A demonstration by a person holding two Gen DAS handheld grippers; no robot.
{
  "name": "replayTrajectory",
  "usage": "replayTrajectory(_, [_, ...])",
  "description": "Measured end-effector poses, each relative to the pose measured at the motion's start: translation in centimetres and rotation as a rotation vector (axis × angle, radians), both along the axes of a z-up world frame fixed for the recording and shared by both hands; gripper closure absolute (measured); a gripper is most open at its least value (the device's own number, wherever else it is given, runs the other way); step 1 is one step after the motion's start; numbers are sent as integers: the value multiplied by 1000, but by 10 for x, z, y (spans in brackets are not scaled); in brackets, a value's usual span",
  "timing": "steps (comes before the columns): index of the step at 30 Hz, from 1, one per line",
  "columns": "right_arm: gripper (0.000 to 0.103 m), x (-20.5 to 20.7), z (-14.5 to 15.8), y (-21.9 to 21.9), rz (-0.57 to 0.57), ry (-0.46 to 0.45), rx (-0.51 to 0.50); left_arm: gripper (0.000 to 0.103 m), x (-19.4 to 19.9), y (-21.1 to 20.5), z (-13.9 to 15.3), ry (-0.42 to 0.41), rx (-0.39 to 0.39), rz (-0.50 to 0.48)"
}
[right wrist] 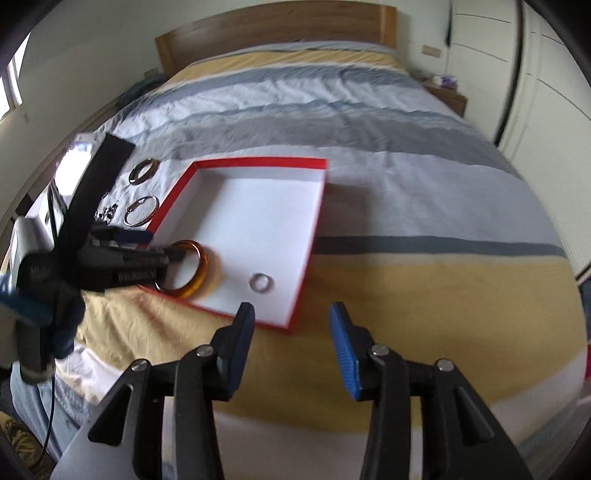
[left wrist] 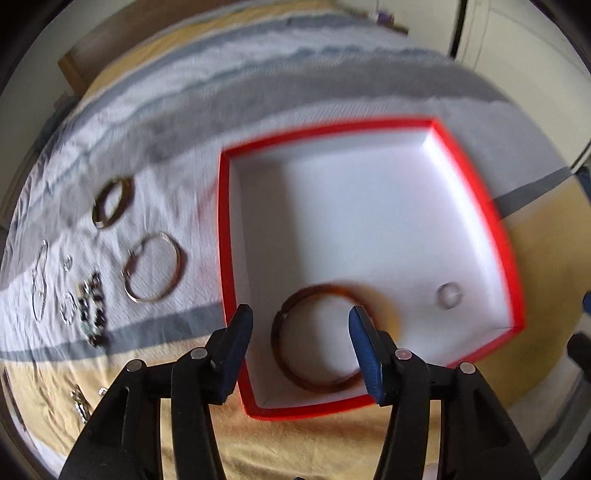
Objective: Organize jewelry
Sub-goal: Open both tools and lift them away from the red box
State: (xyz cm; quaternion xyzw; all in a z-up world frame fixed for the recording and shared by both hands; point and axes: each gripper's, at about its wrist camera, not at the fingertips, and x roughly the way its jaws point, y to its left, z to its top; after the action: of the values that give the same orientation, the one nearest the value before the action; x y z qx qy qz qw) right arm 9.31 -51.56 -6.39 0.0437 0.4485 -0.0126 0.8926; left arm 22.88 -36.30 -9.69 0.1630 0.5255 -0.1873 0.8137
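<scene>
On the bed (right wrist: 406,206), near its foot edge, both grippers hang above a striped cover. Nearest, the right gripper (right wrist: 291,325) has its jaws apart with nothing between them, poised over the yellow band just outside the near corner of the box (right wrist: 258,161). That box is a shallow red-rimmed tray with a white floor, lying flat on the cover. Just inside its near edge rests a small silver ring (right wrist: 260,283), and beside that, toward the near left corner, an amber bangle (left wrist: 317,338). The left gripper (left wrist: 300,317) hovers over this bangle with jaws spread wider than it; the pads do not press on it, though blur makes the gap hard to judge. Beyond the box's left edge, on the white band, lie a thin hoop (left wrist: 153,267), a gold bangle (left wrist: 112,202) farther up, and a cluster of beads (left wrist: 92,306) and fine chains (left wrist: 40,280). A wooden headboard (right wrist: 273,33) closes the far end.
</scene>
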Motion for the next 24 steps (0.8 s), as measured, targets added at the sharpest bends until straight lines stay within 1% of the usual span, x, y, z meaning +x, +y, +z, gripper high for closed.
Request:
replayTrajectory(2, [62,-17,9,-1,-20,-13,-17,50,-10,1,20,-31,-33,-14])
replayTrajectory(6, [62,-42,30,1,-36,-52,-13,50,-27,17,71,-146,-119,-49])
replayTrajectory(8, [62,-52,40,7,-37,-72,-26,50,-34,30,96,-207,-134,-57])
replayTrajectory(11, [62,-67,60,21,-32,-113,-32,50,-44,60,135,-247,-159,-49])
replayTrajectory(13, [62,-76,76,33,-27,-146,-40,49,-55,86,159,-280,-139,-7])
replayTrajectory(15, [62,-85,90,45,-24,-174,-46,46,-63,121,181,-329,-128,41])
replayTrajectory(19, [62,-104,118,69,-11,-233,-59,42,-77,193,215,-411,-122,112])
replayTrajectory(21, [62,-114,131,83,-1,-258,-70,33,-88,230,233,-463,-112,155])
replayTrajectory(24, [62,-127,148,102,16,-292,-90,28,-107,279,254,-519,-106,206])
